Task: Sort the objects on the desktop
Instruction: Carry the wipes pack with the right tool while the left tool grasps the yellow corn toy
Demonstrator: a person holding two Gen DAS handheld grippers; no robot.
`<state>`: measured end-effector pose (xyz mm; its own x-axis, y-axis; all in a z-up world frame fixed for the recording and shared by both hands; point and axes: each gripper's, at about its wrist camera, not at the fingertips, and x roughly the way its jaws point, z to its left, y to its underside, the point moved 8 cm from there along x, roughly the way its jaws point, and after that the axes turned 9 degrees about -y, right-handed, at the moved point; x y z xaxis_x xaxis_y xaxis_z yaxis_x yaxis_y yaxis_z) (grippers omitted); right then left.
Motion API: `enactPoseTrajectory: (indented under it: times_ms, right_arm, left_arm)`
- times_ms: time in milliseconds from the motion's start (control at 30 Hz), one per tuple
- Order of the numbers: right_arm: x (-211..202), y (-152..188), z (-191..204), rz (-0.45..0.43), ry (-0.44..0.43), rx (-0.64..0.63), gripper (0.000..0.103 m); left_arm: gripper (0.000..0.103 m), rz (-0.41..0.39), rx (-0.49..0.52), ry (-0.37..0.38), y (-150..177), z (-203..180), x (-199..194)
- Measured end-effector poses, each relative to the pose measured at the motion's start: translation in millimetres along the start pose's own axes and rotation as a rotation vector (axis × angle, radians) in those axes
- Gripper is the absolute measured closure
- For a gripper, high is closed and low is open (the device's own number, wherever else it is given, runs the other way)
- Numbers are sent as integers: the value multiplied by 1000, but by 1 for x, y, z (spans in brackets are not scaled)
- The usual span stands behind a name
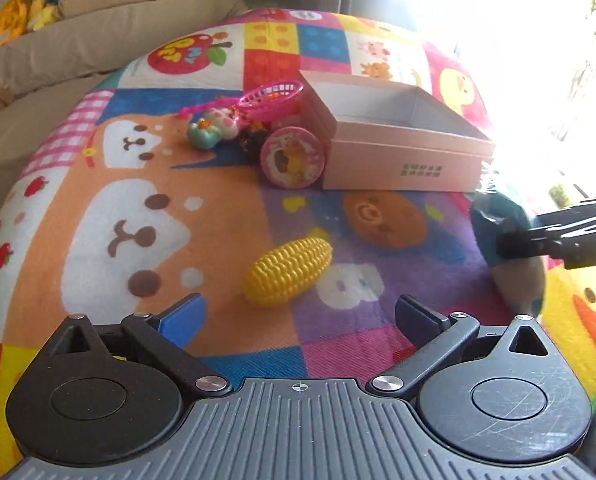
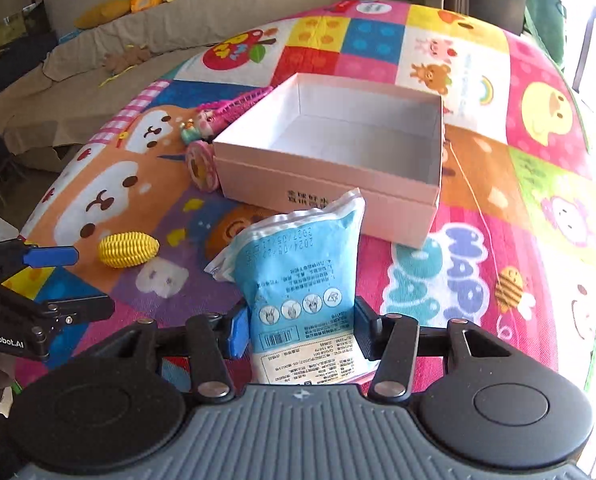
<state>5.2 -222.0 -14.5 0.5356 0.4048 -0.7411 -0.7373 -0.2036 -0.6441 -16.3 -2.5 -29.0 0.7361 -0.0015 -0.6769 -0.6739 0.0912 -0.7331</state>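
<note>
Right gripper (image 2: 300,330) tilted down — jaws pinching blue packet (image 2: 298,276) | left gripper (image 1: 298,314) — jaws spread

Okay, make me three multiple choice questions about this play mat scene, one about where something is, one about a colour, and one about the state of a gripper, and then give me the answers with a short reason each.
1. Where does the round pink tin lie?
A. inside the box
B. on the mat, against the box's outer wall
C. between the left gripper's fingers

2. What colour is the toy corn?
A. yellow
B. green
C. red

3. What is the right gripper doing?
A. standing open over bare mat
B. closed on the toy corn
C. closed on the blue and white packet

Answers:
1 B: the tin leans at the corner of the pink box, whose inside holds nothing.
2 A: the corn is yellow all over in both wrist views.
3 C: both pads press the packet's sides, while the left gripper stands open with nothing between its fingers.
</note>
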Motion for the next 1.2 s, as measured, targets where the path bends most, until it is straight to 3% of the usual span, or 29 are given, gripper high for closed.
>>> enactPoseTrajectory:
  times_ms: [33,100,167,400,467,600,667,833,967,1200]
  right_arm:
    - [3,5,-1,-13,6,7,47]
    - [6,10,-3,-52,31,-1,29]
    - [7,12,-1,-96,46,-10,17]
    - [15,20,-2,-132,48,22,7]
    - [15,23,-2,-132,49,15,7]
    - [11,24,0,-144,35,1,7]
    - [10,23,2,-151,29,-6,7]
    - [10,20,10,-151,31,-60,6]
    - [6,18,16,-147,26,-148,6]
    - [21,2,15,-115,1,-210,6]
  left_arm:
    - [0,-23,40,-53,-2,1,1]
    - [0,-61,101,-135,-5,6,3]
    - [0,-65,120,-174,-6,14,4]
    - [0,-51,121,-344,-8,59,13]
    - [0,-49,102,-280,-9,61,10]
    - [0,-58,80,-21,-13,34,1]
    - [0,-80,116,24,-18,17,4]
    - [1,-66,180,45,-20,-9,27]
    - [18,-40,165,83,-14,-7,28]
    - [16,-10,106,30,-12,4,34]
